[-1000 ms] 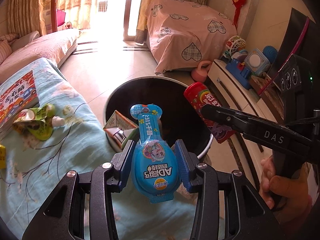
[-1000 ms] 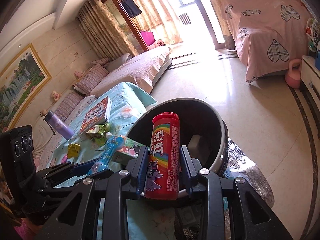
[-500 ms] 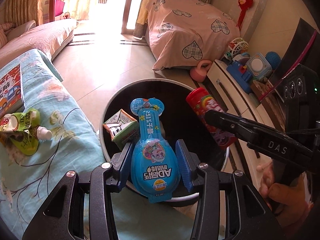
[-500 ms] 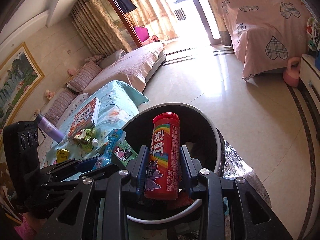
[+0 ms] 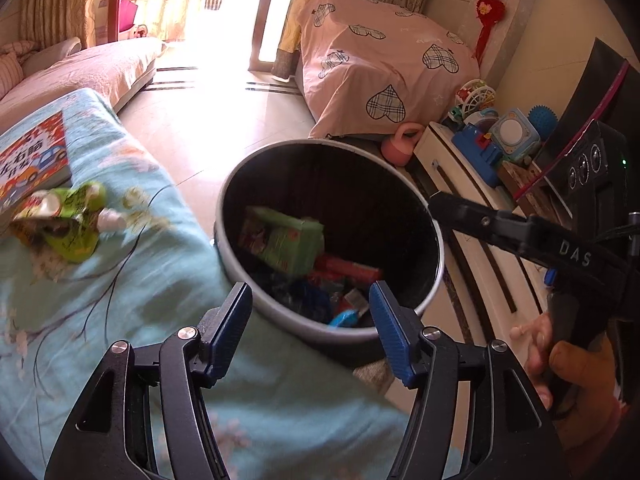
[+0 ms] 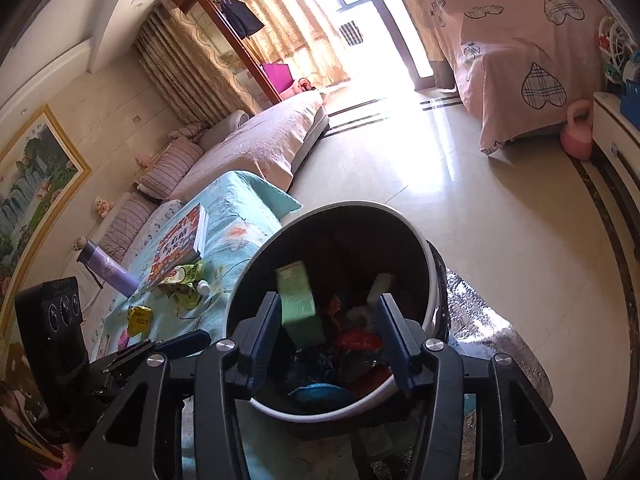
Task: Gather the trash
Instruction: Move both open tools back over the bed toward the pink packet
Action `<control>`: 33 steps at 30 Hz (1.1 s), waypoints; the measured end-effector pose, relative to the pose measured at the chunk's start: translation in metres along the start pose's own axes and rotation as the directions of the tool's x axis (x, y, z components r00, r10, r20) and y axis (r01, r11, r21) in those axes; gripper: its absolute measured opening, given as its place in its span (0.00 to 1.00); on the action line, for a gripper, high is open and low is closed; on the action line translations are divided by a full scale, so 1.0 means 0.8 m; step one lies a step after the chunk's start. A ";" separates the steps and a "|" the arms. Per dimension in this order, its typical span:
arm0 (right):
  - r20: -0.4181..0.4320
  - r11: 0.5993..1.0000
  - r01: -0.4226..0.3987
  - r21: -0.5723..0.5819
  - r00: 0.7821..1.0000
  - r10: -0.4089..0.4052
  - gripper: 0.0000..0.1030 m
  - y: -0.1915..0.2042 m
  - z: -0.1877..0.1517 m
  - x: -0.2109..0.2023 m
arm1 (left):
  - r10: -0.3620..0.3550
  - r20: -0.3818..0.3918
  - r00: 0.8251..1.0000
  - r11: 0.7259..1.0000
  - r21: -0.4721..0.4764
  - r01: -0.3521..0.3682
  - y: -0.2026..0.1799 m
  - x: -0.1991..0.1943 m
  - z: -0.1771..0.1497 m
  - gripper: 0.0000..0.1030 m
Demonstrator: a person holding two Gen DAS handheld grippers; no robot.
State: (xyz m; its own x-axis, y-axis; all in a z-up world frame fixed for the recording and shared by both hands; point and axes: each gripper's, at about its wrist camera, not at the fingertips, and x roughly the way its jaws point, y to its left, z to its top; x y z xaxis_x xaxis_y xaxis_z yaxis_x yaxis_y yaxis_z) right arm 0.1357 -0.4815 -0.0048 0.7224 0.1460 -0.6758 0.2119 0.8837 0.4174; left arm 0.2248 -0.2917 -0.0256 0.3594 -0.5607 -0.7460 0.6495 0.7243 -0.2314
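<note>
Over the trash bin, our left gripper and right gripper are opening with nothing between them; the blue packet and red tube we carried a second ago now lie inside. The green pouch and yellow wrapper wait on the bedspread.

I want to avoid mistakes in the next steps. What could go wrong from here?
1. The green pouch and yellow wrapper lie flat on the soft blue cloth; a grab may catch fabric.
2. The left gripper and right gripper, jaws opening and empty, crowd the bin and may collide.
</note>
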 end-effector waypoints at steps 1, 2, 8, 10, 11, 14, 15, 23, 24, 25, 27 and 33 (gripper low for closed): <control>0.002 1.000 -0.004 0.002 1.000 0.004 0.60 0.002 -0.004 -0.004 | 0.002 0.001 1.000 1.000 -0.008 -0.002 0.004 -0.006 -0.009 0.61; 0.002 1.000 -0.008 0.003 1.000 0.008 0.64 0.005 -0.010 -0.007 | 0.004 0.001 1.000 1.000 -0.016 -0.004 0.006 -0.010 -0.016 0.61; -0.008 0.999 -0.033 -0.001 0.999 0.033 0.74 0.033 -0.045 -0.008 | 0.032 0.003 0.999 0.995 -0.092 -0.032 0.043 -0.042 -0.057 0.61; -0.024 0.999 -0.050 -0.009 0.998 0.050 0.75 0.046 -0.058 -0.003 | 0.055 0.010 0.998 0.991 -0.122 -0.053 0.059 -0.055 -0.068 0.61; -0.032 0.998 -0.057 -0.012 0.998 0.056 0.76 0.053 -0.063 -0.001 | 0.066 0.013 0.998 0.989 -0.134 -0.064 0.066 -0.061 -0.074 0.61; -0.051 0.997 -0.066 -0.027 0.997 0.065 0.83 0.075 -0.079 0.007 | 0.108 0.024 0.994 0.980 -0.172 -0.102 0.090 -0.080 -0.091 0.61; -0.058 0.997 -0.069 -0.032 0.996 0.067 0.84 0.083 -0.084 0.011 | 0.122 0.028 0.992 0.976 -0.183 -0.115 0.098 -0.086 -0.097 0.61; -0.128 0.990 -0.111 -0.087 0.987 0.099 0.93 0.148 -0.111 0.039 | 0.205 0.035 0.978 0.941 -0.283 -0.187 0.174 -0.131 -0.146 0.61; -0.135 0.989 -0.116 -0.096 0.986 0.103 0.93 0.158 -0.114 0.042 | 0.210 0.036 0.977 0.938 -0.289 -0.191 0.183 -0.136 -0.151 0.61; -0.139 0.987 -0.121 -0.102 0.985 0.106 0.93 0.166 -0.116 0.045 | 0.220 0.035 0.975 0.934 -0.297 -0.200 0.193 -0.141 -0.155 0.61; -0.149 0.985 -0.131 -0.114 0.982 0.113 0.93 0.182 -0.119 0.051 | 0.234 0.039 0.972 0.928 -0.308 -0.211 0.206 -0.150 -0.159 0.61; -0.185 0.976 -0.147 -0.162 0.976 0.116 0.93 0.226 -0.131 0.073 | 0.294 0.042 0.955 0.911 -0.314 -0.267 0.250 -0.177 -0.170 0.61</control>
State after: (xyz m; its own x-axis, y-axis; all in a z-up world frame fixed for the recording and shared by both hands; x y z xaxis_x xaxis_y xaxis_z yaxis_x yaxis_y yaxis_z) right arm 0.1473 -0.2668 -0.0323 0.6079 0.3276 -0.7233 -0.0059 0.9127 0.4085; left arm 0.2125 -0.0128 -0.0509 0.5621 -0.3390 -0.7544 0.2853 0.9356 -0.2079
